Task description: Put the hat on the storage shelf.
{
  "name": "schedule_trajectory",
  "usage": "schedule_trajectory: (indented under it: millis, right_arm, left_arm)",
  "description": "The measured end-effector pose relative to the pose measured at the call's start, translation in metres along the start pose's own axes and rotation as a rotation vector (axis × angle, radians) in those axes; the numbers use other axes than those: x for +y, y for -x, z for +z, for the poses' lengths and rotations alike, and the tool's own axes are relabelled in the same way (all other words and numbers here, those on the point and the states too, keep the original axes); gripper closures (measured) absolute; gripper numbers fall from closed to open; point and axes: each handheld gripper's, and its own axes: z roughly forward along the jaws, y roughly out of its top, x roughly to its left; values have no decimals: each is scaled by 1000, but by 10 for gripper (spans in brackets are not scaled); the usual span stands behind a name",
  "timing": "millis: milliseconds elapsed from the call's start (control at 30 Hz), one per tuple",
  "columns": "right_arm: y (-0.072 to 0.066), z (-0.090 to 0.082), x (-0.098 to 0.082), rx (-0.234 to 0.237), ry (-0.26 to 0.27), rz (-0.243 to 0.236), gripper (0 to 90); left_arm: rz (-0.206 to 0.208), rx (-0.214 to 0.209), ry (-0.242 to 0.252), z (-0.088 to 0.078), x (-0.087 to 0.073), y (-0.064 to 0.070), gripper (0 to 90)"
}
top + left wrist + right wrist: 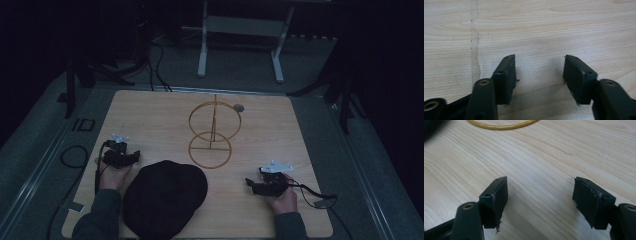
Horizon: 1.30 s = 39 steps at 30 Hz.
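While both hands rest low on the wooden table point(150, 107), I see my left gripper point(131, 158) at lower left and right gripper point(252, 185) at lower right, each spread wide on nothing. A yellow wire stand point(214, 132) sits centre frame, a dark cap point(165, 197) below it.

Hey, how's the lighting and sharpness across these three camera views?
High view: dim and murky, dark surroundings, the gold wire stand barely readable. Left gripper view: bright, wood grain crisp, near jaw arms soft. Right gripper view: bright too, with the yellow ring slightly blurred.
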Motion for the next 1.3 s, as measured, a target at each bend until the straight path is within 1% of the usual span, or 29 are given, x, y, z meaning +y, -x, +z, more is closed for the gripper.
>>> schedule_trajectory:
  millis: [33,67,133,200,300,433,467,500,533,600,633,733,767,800,833,867,900,933,967,1033,1100,1133,1167,1233,1267,1300]
  right_arm:
    - [0,0,0,0,0,1,285]
    - [0,0,0,0,0,1,285]
    - [0,0,0,0,0,1,284]
    - [0,0,0,0,-1,1,284]
    - [0,0,0,0,0,0,284]
    - [0,1,0,0,1,0,285]
    - [1,1,1,0,1,-1,284]
    - [1,1,1,0,1,-1,284]
    - [1,1,1,0,0,-1,285]
    - [1,1,1,0,0,0,284]
    - [1,1,1,0,0,0,285]
    - [1,2,2,1,2,-1,284]
    - [1,2,2,1,2,-1,284]
    - [2,2,2,1,1,1,284]
    - [2,2,2,1,1,1,284]
    - [2,2,2,2,1,1,285]
    - [2,3,2,2,1,2,284]
    - [2,3,3,2,1,3,284]
    - [2,3,3,2,2,2,285]
    - [2,3,3,2,2,2,284]
    - [2,3,3,1,2,2,284]
    - [2,3,3,2,2,2,285]
    - [2,3,3,2,2,2,285]
    - [2,3,3,2,2,3,285]
    - [2,3,3,2,2,2,285]
    - [2,3,3,2,2,2,285]
  left_arm:
    - [11,9,-8,-1,0,0,466]
    - [11,9,-8,-1,0,0,496]
    - [28,30,-22,-4,0,1,509]
    - [30,36,-49,-8,-1,-1,548]
    - [29,32,-63,-13,-1,-5,555]
    - [25,18,-56,-19,0,-9,562]
    - [23,11,-55,-21,1,-10,562]
    - [21,-14,-56,-25,3,-12,565]
    - [25,-25,-57,-26,4,-12,568]
    - [26,-33,-57,-27,4,-12,570]
    - [27,-44,-55,-28,5,-12,570]
    - [20,-95,-48,-31,6,-12,598]
    - [19,-120,-48,-32,7,-12,603]
    - [22,-158,-49,-35,9,-12,604]
    - [22,-158,-49,-35,9,-12,603]
    - [27,-179,-52,-37,12,-11,603]
    - [32,-189,-51,-39,13,-11,602]
    - [45,-210,-47,-43,17,-11,600]
    - [45,-210,-47,-43,17,-11,596]
    - [56,-226,-39,-47,20,-9,588]
    - [82,-239,-39,-52,24,-4,580]
    - [103,-247,-39,-55,27,0,578]
    - [103,-247,-39,-55,27,0,574]
    - [121,-265,-39,-59,30,4,567]
    - [138,-283,-38,-62,35,9,562]
    - [138,-283,-38,-62,35,9,553]
